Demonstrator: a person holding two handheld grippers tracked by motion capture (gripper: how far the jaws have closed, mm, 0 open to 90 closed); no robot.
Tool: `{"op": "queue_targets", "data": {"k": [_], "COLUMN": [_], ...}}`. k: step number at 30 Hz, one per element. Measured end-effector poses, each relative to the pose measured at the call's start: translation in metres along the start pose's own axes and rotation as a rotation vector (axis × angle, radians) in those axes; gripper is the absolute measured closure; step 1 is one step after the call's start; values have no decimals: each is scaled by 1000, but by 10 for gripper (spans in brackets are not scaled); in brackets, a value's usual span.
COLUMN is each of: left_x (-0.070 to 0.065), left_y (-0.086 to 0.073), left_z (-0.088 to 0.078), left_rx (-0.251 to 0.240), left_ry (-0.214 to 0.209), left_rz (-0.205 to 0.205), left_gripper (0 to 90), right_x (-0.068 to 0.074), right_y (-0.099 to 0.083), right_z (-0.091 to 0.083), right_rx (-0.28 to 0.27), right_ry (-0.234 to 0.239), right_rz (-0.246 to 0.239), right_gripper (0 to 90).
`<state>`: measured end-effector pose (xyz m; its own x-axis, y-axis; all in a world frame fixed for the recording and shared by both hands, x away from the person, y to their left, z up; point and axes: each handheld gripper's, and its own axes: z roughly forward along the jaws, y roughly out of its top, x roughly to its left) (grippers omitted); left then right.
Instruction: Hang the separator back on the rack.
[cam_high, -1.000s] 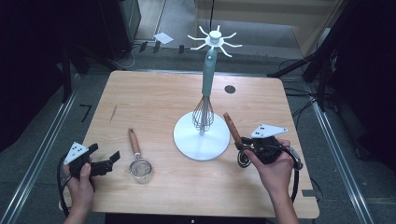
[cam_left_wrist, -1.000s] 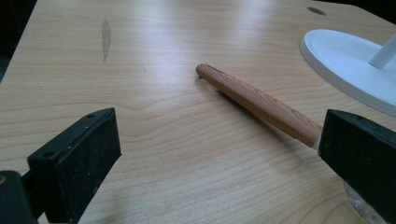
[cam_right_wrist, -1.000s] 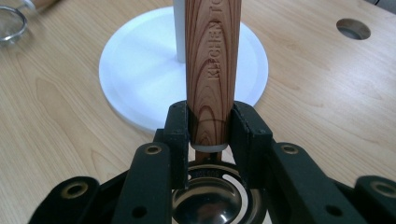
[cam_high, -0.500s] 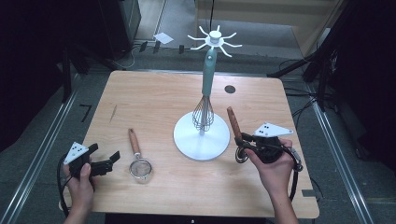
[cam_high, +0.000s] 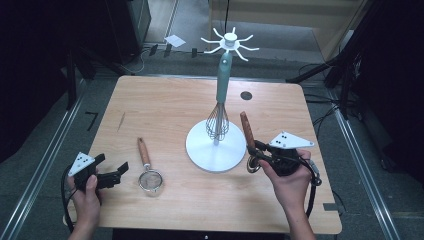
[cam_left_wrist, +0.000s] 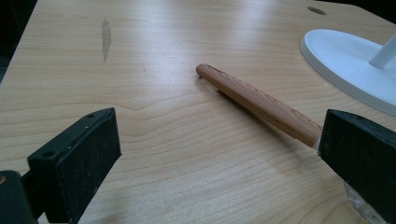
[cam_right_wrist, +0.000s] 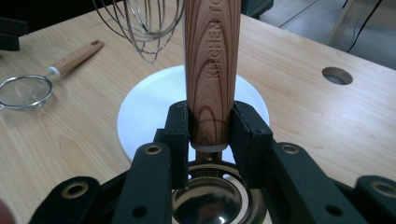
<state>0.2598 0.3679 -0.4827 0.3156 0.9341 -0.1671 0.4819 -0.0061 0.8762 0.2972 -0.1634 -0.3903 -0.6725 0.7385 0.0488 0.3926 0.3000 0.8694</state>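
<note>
A white stand (cam_high: 217, 150) with a ring of hooks on top holds a teal-handled whisk (cam_high: 218, 120) above its round base. My right gripper (cam_high: 256, 152) is shut on the wooden handle (cam_right_wrist: 212, 56) of a scoop just right of the base. The handle points up and away, and the metal bowl (cam_right_wrist: 212, 198) sits behind the jaws. My left gripper (cam_high: 112, 172) rests open near the front left, its jaws wide apart (cam_left_wrist: 224, 144). A small strainer (cam_high: 150, 179) with a wooden handle (cam_left_wrist: 261, 105) lies just beyond it on the table.
The wooden table has a round hole (cam_high: 246, 95) at the back right and a dark scuff (cam_high: 122, 121) at the left. The stand's base (cam_right_wrist: 149, 107) lies directly ahead of the right gripper. Dark equipment and cables surround the table on the floor.
The scoop's handle in the right gripper has tipped slightly more upright with a small shift of the hand. The left hand and the strainer have not moved.
</note>
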Motion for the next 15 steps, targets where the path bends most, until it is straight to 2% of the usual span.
{"op": "queue_targets", "data": {"k": [4,11,15], "left_x": [0,0,0], "left_y": [0,0,0], "left_z": [0,0,-1], "left_rx": [0,-2,-2], "left_ry": [1,3,3], "left_rz": [0,3,3], "left_gripper": [0,0,0], "right_x": [6,9,11], "right_y": [4,11,15], "right_z": [-2,-9,-13], "right_rx": [-16,-52,-70], "right_ry": [-24,-5,2], "right_rz": [-5,-9,5], "right_gripper": [711,710,710]}}
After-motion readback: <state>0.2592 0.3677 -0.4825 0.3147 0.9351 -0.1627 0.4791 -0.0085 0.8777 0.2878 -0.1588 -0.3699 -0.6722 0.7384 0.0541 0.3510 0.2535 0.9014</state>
